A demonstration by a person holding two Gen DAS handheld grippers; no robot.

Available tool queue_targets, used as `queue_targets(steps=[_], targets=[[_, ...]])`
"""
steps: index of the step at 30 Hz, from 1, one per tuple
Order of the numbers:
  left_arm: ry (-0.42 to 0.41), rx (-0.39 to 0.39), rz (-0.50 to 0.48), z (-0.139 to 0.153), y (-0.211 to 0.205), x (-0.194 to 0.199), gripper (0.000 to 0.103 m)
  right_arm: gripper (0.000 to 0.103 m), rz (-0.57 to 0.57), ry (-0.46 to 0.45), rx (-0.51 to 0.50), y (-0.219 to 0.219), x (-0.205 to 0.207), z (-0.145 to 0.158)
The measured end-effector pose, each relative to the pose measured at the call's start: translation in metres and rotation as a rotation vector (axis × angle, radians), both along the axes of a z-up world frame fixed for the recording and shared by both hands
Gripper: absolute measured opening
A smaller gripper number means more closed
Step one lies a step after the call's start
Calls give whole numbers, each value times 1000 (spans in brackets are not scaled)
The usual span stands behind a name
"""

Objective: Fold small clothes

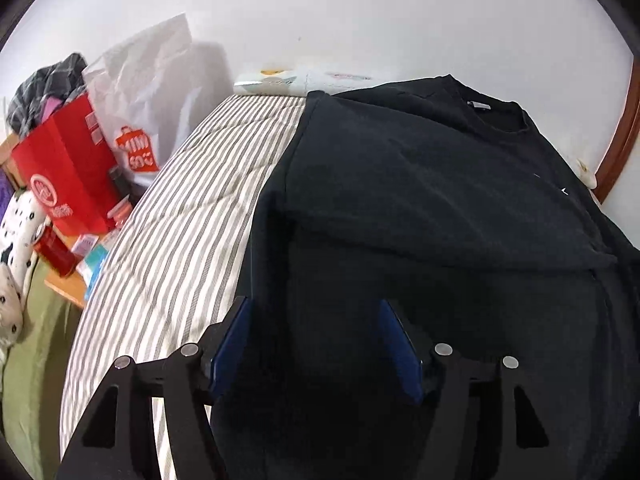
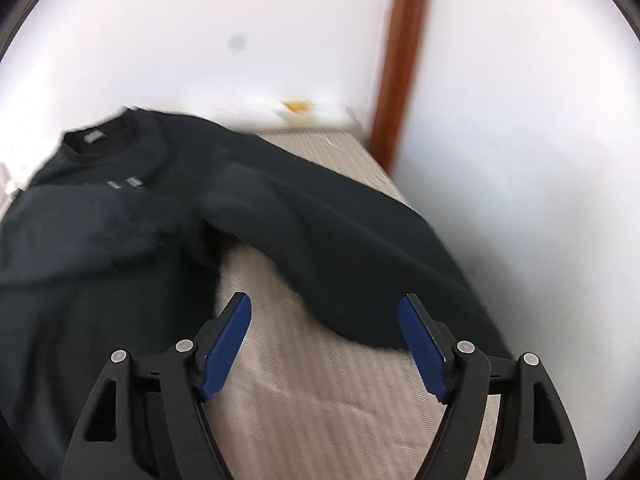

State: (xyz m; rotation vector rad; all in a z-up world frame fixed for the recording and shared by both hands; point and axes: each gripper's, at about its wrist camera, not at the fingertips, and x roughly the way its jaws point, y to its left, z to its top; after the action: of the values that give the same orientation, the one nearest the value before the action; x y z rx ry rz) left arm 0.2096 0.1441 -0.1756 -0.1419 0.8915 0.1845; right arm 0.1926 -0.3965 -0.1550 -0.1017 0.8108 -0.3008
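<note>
Black knit shirt (image 1: 420,184) lies on a striped bed (image 1: 168,216), collar toward 1 o'clock in the left wrist view, one sleeve already laid across the chest. Left tool (image 1: 314,338) hangs over the shirt's lower body near 6 o'clock, its blue pads (image 1: 230,344) spread wide with nothing between them. Bed edge runs close at 9 o'clock, where a red bag (image 1: 68,168) and a white bag (image 1: 148,92) stand on a side worktop (image 1: 66,294). Risk, as a judgement: the dark cloth shows little contrast between layers, so a pinch made here may take only the top ply, or both plies together with the bed cover, and a lift would then drag the folded sleeve askew.

Right wrist view, blurred: the shirt (image 2: 120,240) fills 9 to 11 o'clock, and its free sleeve (image 2: 340,248) runs out to about 4 o'clock, its end lying near the bed's (image 2: 312,400) right edge beside the wall. Right tool (image 2: 324,338) is fully parted and empty, poised above bare cover with the sleeve's end just ahead of its right pad. Risk, as a judgement: a grasp too near the cuff could let the sleeve sag into a crooked fold, and a sideways pull could slide it off the edge.
</note>
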Motion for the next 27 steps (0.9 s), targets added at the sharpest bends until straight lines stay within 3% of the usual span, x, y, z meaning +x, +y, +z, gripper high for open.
queue_targets(steps=[5, 8, 14, 15, 16, 17, 18, 21, 27], targets=[[-6, -3, 21, -7, -3, -22, 66, 75, -85, 66, 14, -68, -17, -22], [3, 20, 39, -9, -4, -28, 66, 75, -93, 98, 22, -87, -18, -32], [22, 14, 59, -7, 3, -27, 66, 75, -70, 78, 77, -106, -15, -34], [26, 14, 60, -7, 4, -28, 66, 62, -69, 76, 72, -103, -10, -34], [30, 18, 61, -7, 5, -28, 66, 40, -60, 70, 58, -101, -9, -33], [33, 28, 65, -7, 6, -28, 66, 30, -58, 69, 19, -98, -8, -32], [35, 43, 66, -6, 7, -28, 66, 11, -59, 76, -11, -94, -6, -32], [33, 81, 62, -5, 12, -32, 66, 5, -90, 57, -30, -90, -1, -23], [43, 72, -9, -12, 13, -35, 66, 5, -72, -102, 15, -65, -4, 40]])
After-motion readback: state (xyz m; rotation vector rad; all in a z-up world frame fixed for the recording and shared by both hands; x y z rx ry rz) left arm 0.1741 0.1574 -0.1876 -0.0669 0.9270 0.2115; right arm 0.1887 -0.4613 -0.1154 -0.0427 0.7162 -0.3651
